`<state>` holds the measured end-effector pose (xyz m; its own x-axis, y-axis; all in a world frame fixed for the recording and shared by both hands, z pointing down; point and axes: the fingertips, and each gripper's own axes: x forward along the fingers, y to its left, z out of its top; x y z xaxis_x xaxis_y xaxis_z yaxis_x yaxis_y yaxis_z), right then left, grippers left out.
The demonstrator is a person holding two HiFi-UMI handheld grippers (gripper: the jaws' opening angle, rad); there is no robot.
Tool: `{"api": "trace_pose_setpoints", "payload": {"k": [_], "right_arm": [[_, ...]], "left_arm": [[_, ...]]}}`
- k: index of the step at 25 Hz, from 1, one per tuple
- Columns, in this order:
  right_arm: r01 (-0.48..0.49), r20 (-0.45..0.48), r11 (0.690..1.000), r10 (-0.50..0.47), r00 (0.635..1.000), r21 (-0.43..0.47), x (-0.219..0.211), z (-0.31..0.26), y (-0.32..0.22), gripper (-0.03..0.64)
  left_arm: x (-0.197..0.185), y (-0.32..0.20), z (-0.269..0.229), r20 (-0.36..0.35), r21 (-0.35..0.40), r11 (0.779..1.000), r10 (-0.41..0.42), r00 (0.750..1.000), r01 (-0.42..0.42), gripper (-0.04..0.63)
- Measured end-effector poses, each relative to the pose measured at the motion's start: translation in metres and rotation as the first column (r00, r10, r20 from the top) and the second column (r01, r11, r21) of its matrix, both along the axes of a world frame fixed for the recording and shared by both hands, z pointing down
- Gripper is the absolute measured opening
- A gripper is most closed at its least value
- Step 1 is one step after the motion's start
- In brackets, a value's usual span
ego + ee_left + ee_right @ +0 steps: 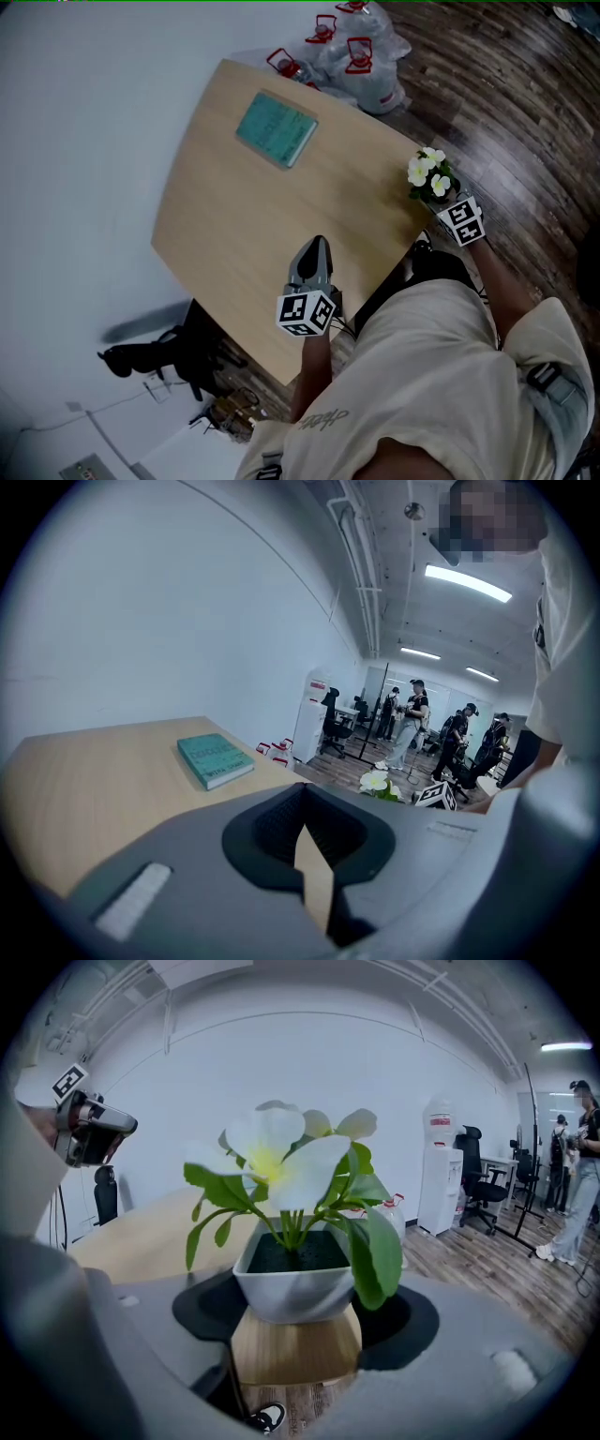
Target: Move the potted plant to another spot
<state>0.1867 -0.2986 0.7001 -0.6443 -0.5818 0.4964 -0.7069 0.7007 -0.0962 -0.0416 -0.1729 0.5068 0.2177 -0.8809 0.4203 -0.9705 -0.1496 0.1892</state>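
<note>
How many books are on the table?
1. The green book lies flat on the far part of the table, well away from the potted plant at the corner. None looks hidden.

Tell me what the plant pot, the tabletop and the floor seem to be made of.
Pot: smooth white, faint sheen; glazed ceramic or plastic, can't tell which.
Tabletop: pale wood-grain, matte; likely laminate or veneer.
Floor: dark glossy planks with visible grain and reflections; wood or wood-look flooring.
</note>
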Motion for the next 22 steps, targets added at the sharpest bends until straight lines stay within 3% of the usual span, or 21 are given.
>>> {"api": "trace_pose_setpoints", "payload": {"k": [11, 22], "right_arm": [[0.068, -0.031, 0.998, -0.068, 0.997, 0.014, -0.0031, 0.0018, -0.0002, 0.337], [0.033, -0.023, 0.999, -0.033, 0.999, 0.013, 0.0055, 0.0036, 0.0071, 0.373]], "left_arm": [[0.0031, -0.0021, 0.006, -0.003, -0.018, 1.0, -0.017, 1.0, 0.017, 0.017], [0.0035, 0.0056, 0.0073, -0.012, -0.015, 0.999, -0.045, 0.999, 0.045, 0.017]]}}
